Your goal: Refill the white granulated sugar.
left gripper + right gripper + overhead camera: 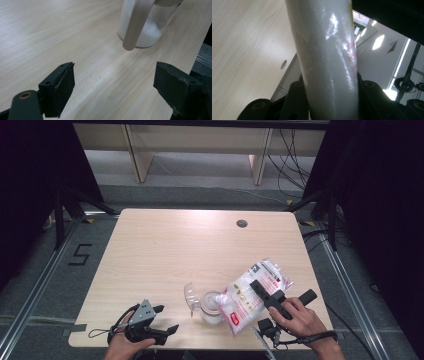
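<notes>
Pouring is under way, I think. The right gripper [261, 290] holds a plastic bag [250, 295] of white grains in the lower right of the high view. Its fingers are closed on the bag, and in the right gripper view the shiny bag [327, 57] fills the gap between them. The bag is tipped, with its low end at the mouth of a clear glass jar [211, 307] that stands on the bench [165, 250] near the bottom middle of the frame.

The jar already has some white grains in it. In the left gripper view they make a heap in the jar [150, 32] that reaches only part of the way up. The view is poor at the mouth, so I cannot tell if grains are falling right now. The bag looks quite full, so much of the pour may be left.

A clear lid [190, 296] stands just left of the jar, off its mouth. Putting it back on is not yet done.

The left gripper [165, 319] rests in the lower left. Its fingers are open and hold nothing, and they point toward the jar.
</notes>
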Motion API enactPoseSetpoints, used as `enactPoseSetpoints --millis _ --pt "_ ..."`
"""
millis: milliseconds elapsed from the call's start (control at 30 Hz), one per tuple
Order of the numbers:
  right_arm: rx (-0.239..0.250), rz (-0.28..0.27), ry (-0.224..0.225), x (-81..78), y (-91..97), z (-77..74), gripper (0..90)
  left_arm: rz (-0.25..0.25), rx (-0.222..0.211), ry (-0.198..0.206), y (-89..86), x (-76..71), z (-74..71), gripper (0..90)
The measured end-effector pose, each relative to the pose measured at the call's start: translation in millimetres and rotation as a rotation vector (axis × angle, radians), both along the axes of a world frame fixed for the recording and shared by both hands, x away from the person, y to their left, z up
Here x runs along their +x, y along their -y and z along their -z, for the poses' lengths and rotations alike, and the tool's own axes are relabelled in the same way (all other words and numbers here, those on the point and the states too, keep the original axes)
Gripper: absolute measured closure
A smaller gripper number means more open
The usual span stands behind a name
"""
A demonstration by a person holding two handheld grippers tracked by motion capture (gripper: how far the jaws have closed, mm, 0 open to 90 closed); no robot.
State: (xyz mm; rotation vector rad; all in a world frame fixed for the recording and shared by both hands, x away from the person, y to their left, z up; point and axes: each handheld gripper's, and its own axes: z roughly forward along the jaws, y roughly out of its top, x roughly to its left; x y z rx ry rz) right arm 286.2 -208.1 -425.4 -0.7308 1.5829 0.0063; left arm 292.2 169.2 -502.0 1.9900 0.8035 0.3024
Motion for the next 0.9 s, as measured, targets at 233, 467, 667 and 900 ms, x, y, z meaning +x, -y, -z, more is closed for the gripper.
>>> enactPoseSetpoints --millis 233,467,667,900 --pt "0.007 -0.004 0.001 0.6 0.9 0.5 71.5 0.018 0.03 0.026 -2.1 2.4 -0.5 16.7" --pt "0.007 0.002 -0.009 1.0 1.3 0.8 71.9 0.01 0.008 0.025 -1.4 1.3 -0.2 16.7" --pt "-0.009 -0.009 -0.006 2.1 0.8 0.2 72.2 0.012 0.012 0.02 -1.5 1.4 -0.9 16.7" --pt "0.014 -0.005 -0.017 2.0 1.9 1.1 72.4 0.009 0.006 0.02 -0.8 0.9 -0.5 16.7"
